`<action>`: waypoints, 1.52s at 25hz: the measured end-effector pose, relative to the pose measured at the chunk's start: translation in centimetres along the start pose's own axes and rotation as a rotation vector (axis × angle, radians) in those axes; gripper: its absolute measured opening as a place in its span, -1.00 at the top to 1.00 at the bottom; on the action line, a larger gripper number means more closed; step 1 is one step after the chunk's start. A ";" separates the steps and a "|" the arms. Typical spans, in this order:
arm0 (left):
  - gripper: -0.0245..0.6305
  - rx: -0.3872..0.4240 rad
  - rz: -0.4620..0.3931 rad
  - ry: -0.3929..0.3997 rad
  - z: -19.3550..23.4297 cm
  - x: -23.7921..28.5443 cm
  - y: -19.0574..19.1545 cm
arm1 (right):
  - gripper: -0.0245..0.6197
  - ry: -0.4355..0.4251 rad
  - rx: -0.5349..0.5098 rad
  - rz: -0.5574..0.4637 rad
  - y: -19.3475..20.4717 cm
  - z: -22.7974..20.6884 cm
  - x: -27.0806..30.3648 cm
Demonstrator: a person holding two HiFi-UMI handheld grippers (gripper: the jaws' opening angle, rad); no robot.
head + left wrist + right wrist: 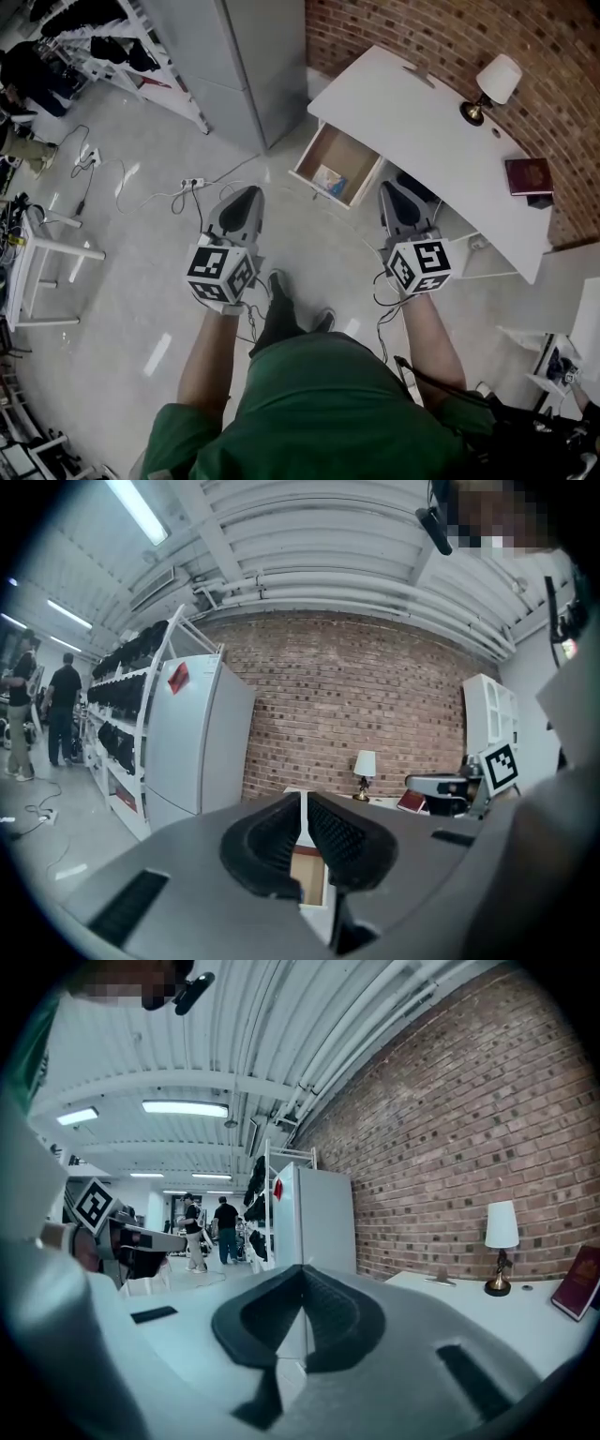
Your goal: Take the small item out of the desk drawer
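Power strip: a power strip and its lead are lying on the floor, just ahead of the left tongs; probably something to step over on the way in.
Cabinet: a grey cabinet is standing left of the worktop, apart from the drawer and not blocking it.
Left tongs: hanging in the air and pointing toward the drawer, well short of it. They are clenched, with only a sliver showing between the pads, and carrying nothing.
Drawer: standing pulled out from the worktop's front, so its inside is lying open from above.
Item: lying flat on the drawer bottom near the outer end; small, bluish, too small to tell more. The drawer walls are hemming it in, so a reach from above looks likeliest.
Right tongs: held level with the left, nearer the worktop's front edge, likewise clenched and empty. Whichever one reaches in will be needing to open first.
Worktop: white, running along the brick wall.
Lamp and book: sitting at the wall side, well apart from the drawer and out of the way.
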State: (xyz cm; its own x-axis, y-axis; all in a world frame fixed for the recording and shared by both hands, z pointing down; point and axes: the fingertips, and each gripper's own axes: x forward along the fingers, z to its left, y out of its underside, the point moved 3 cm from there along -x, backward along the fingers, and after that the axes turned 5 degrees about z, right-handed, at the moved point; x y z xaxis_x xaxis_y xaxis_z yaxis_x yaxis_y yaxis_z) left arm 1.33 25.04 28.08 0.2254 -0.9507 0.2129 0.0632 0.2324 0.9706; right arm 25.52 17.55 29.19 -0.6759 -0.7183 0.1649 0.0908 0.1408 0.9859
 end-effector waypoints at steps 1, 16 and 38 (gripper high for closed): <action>0.89 0.001 0.000 0.000 0.4 0.3 0.0 | 0.91 0.000 0.002 0.006 0.2 0.0 0.4; 0.88 -0.010 -0.037 0.047 12.5 9.0 -3.7 | 0.91 0.097 -0.011 0.073 -0.6 -0.4 10.8; 0.89 -0.043 -0.047 0.125 21.7 16.8 -5.7 | 0.91 0.213 -0.011 0.129 -0.7 -0.4 18.9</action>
State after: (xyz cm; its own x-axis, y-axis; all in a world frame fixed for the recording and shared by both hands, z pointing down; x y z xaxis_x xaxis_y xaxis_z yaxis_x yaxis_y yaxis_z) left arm -16.35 3.26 28.54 0.3407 -0.9283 0.1489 0.1171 0.1991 0.9730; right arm 12.96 3.65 31.62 -0.4886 -0.8228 0.2904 0.1747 0.2338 0.9565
